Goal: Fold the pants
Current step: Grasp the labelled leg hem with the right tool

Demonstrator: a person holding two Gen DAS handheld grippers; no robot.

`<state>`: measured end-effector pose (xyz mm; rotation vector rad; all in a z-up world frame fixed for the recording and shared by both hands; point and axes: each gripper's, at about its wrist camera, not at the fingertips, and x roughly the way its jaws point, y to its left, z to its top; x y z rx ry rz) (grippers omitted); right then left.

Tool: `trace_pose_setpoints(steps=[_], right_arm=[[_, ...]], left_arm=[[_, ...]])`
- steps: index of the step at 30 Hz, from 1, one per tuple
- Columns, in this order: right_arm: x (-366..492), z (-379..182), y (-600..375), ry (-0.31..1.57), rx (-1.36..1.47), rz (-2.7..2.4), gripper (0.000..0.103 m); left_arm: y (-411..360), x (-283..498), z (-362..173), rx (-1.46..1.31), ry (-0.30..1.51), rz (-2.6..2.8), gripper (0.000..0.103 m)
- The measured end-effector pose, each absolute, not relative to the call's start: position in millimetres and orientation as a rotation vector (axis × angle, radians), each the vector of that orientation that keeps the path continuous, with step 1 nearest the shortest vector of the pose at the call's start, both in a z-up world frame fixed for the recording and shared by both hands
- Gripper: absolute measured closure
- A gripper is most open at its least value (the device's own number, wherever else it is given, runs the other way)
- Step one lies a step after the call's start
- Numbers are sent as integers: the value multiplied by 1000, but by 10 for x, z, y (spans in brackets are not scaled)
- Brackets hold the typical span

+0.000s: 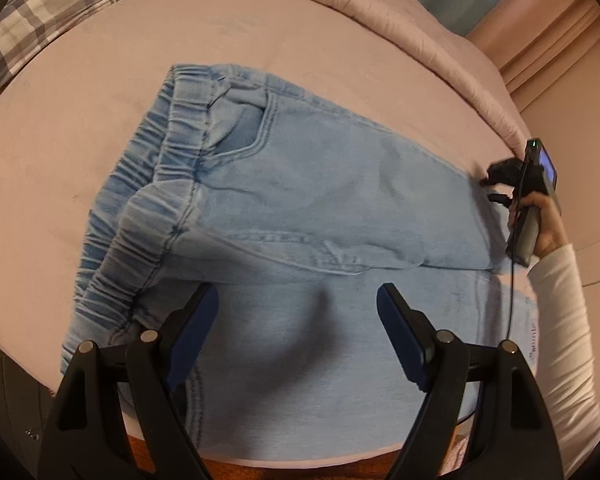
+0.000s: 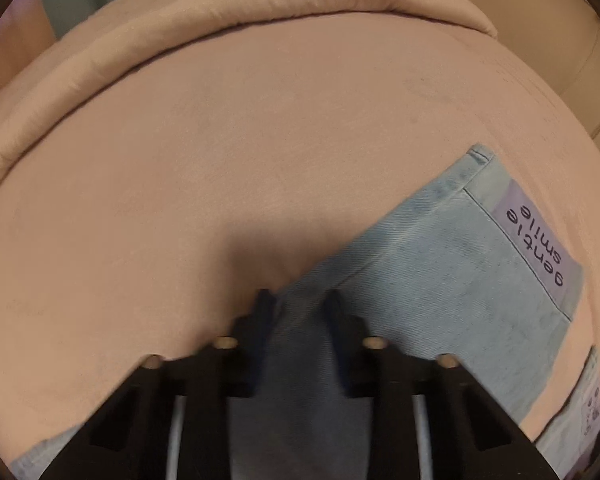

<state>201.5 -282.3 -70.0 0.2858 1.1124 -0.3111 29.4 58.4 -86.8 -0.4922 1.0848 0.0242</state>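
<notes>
Light blue jeans lie flat on a pink bed, their elastic waistband to the left and the legs running right. My left gripper hovers open over the near leg, nothing between its fingers. At the far edge of the leg end sits my right gripper, held by a hand in a white sleeve. In the right wrist view my right gripper has its jaws drawn narrow, and the denim of the jeans fills the gap. A lilac "gentle smile" label marks the hem.
A plaid pillow lies at the far left corner of the bed. A rolled pink duvet borders the far side, also seen as the duvet in the right wrist view. Bare pink sheet stretches beyond the leg.
</notes>
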Motion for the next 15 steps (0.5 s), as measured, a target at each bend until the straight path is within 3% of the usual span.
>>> trace_pose_setpoints(steps=[2,9,13,14,15], right_arm=[[1866,-622,-2865,1108,348,-250,103],[668,128,-2948,845,376,-109,103],[662,172,-3079,904,409,-94,103],[850,159,-3056,941,407,-116,100],[999,117,-3137,976,415,-125,92]], left_arm=[[569,313,-816,-486,1075,21,21],[523,465,-647,-529,1028,11,20],[409,581,-616,-532,1044,-24,20],[394,577,-610,-537,1042,-32,20],[378,556,-608,-544,1038,-34,20]])
